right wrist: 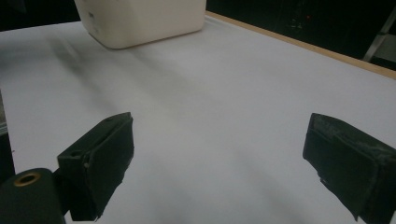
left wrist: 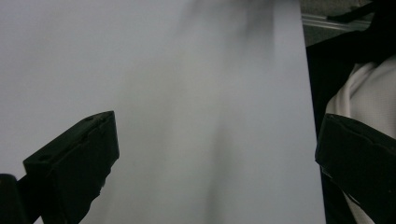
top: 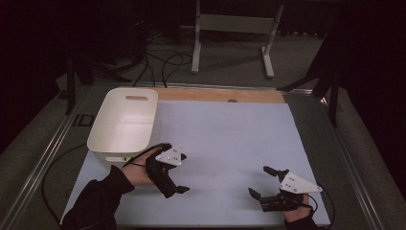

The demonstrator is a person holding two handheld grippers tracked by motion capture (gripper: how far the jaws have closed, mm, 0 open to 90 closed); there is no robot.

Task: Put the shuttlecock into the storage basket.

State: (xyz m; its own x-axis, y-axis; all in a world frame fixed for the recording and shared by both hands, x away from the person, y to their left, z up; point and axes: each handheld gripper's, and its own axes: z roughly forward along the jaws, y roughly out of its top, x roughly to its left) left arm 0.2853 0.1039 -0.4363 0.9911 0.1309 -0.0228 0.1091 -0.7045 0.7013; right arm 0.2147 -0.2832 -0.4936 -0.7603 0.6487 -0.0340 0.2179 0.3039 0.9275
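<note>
A person holds two black grippers low over a pale blue mat (top: 225,139). My left gripper (top: 178,172) is near the mat's front left, just in front of a white plastic bin (top: 123,120), and points right. In the left gripper view its jaws stand wide apart around bare mat (left wrist: 187,93), so the left gripper (left wrist: 217,154) is open and holds nothing. My right gripper (top: 258,180) is at the front right and points left. It is open too (right wrist: 219,154), with bare mat between its fingers and the bin (right wrist: 140,21) farther ahead.
The bin is empty and has a handle slot at its far end. A strip of wooden tabletop (top: 220,95) runs behind the mat. Metal rails (top: 43,158) edge the table. Beyond it stand a grey frame (top: 234,28) and floor cables (top: 163,62).
</note>
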